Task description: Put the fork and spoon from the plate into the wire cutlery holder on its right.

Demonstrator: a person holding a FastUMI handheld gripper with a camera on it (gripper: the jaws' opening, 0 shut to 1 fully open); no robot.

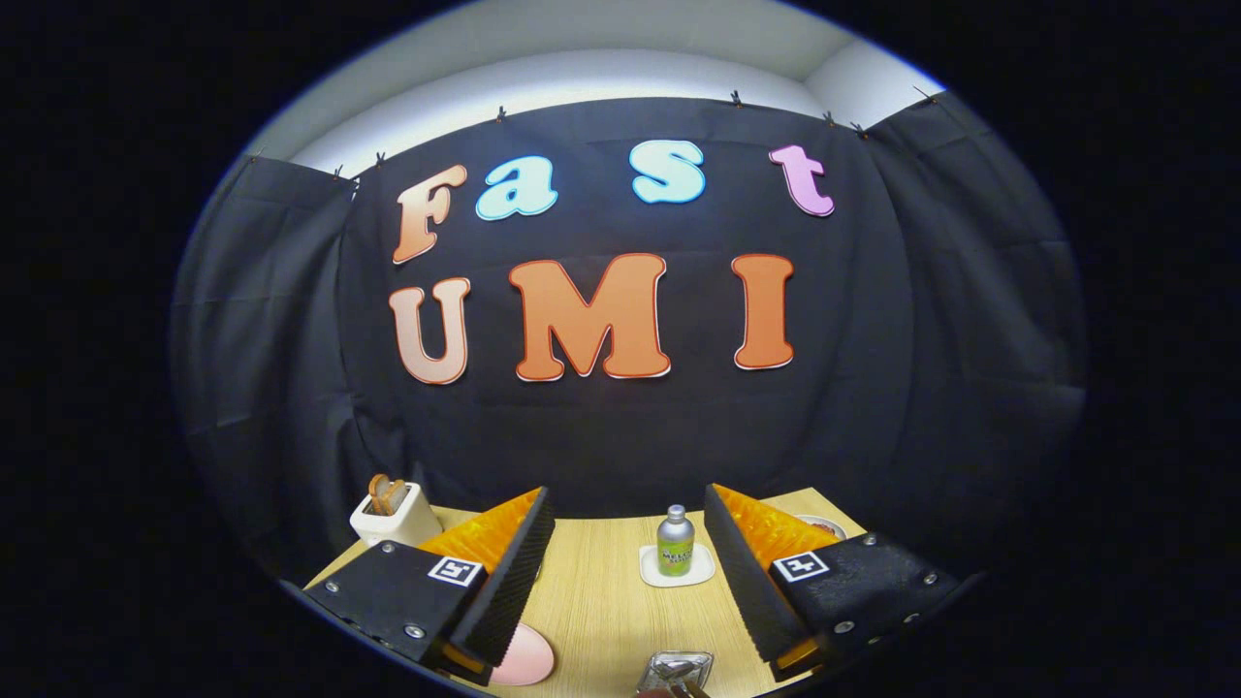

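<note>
Our gripper (630,572) hangs open and empty above the plate (524,657) and wire holder (676,669) at bottom centre, risking a blind, misjudged descent.

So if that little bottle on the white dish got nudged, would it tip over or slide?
The bottle stands upright, tall for its narrow base, so a push near its cap would likely tip it. Its body looks metallic and smooth, so probably slippery. The dish under it looks shallow, so it could slide along too. The hand-held gripper is open, with the bottle beyond its fingers.
</note>
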